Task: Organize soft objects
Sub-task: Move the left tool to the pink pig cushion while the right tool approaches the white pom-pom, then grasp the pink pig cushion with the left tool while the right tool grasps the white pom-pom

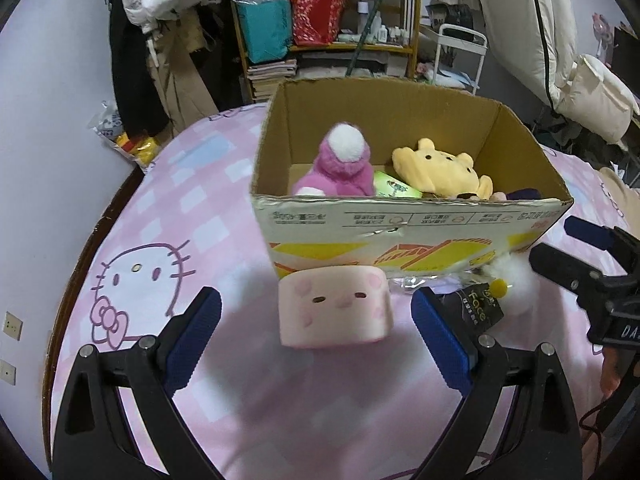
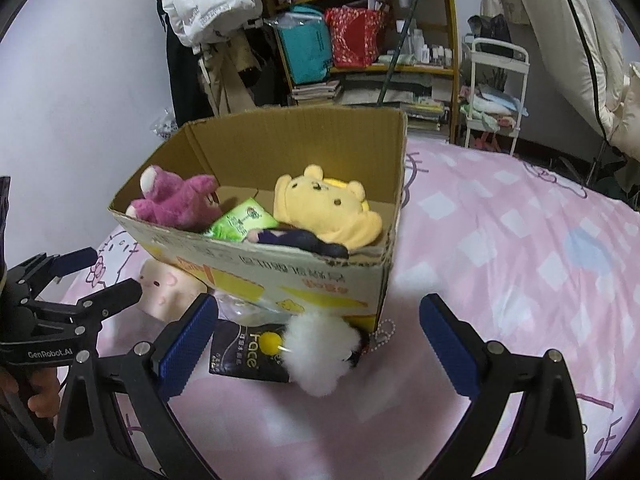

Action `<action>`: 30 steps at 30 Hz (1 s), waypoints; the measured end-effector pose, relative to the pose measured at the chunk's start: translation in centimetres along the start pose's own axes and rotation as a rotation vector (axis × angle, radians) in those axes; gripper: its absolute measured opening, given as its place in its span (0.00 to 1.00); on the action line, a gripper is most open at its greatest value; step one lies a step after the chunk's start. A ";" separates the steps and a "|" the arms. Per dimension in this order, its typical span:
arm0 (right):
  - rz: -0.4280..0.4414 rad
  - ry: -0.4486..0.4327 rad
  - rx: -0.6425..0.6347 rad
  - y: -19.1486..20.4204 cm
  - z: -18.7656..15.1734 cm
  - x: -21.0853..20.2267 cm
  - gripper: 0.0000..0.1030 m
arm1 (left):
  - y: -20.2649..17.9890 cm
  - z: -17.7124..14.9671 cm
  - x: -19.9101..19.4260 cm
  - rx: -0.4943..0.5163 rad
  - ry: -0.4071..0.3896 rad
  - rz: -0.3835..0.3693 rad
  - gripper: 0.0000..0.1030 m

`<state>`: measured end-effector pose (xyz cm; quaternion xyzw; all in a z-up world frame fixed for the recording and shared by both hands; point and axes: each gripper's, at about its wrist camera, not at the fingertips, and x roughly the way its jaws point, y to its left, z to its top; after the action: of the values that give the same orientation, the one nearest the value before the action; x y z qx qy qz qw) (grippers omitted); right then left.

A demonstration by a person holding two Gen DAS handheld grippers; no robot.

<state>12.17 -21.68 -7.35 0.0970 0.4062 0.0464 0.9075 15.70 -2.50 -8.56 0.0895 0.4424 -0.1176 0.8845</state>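
The pink cushion (image 1: pixel 335 307) lies on the bedspread (image 1: pixel 140 208) straight ahead of my left gripper (image 1: pixel 316 332), between the lines of its two blue pads (image 1: pixel 191 340), which stand wide apart with nothing touching them. It sits tight against the near wall of the box (image 1: pixel 400 236), face toward me, so I judge I have lined the jaws up to straddle its two short sides and keep clear of the cardboard behind it. To the right of that gripper, just past its right pad, lies the white fluffy toy (image 2: pixel 320 348) on a dark packet (image 2: pixel 248 354) printed "Face". My right gripper (image 2: pixel 318 342) has that toy between its own spread pads, also not clamping, with a bead chain (image 2: pixel 384 334) trailing toward the box corner. Working both sides at once makes sense to me: each tool takes the loose thing nearest to it. Beyond both tools the box stands open-topped and already holds a pink bear (image 1: pixel 340 164), a yellow bear (image 1: pixel 440 168), a green packet (image 2: pixel 240 222) and something dark (image 2: pixel 308 242), so it reads as the collecting place, with these two toys left outside. In the right view my left gripper (image 2: pixel 88 276) shows at the left edge, well apart from the right one, so the two should not collide.
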 end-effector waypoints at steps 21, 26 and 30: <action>-0.015 0.235 0.063 -1.5 -2.2 5.2 0.59 | -0.6 -0.5 6.1 0.004 0.148 -0.046 0.79; -0.018 0.243 0.068 -1.7 -2.2 5.3 0.55 | -0.8 -0.7 6.3 0.008 0.148 -0.060 0.68; -0.026 0.249 0.063 -1.6 -2.3 5.2 0.54 | -0.3 -0.8 6.6 -0.022 0.172 -0.081 0.60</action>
<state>13.92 -22.09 -12.97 0.1134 0.5183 0.0334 0.8470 18.86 -3.43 -14.32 0.0717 0.5211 -0.1405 0.8388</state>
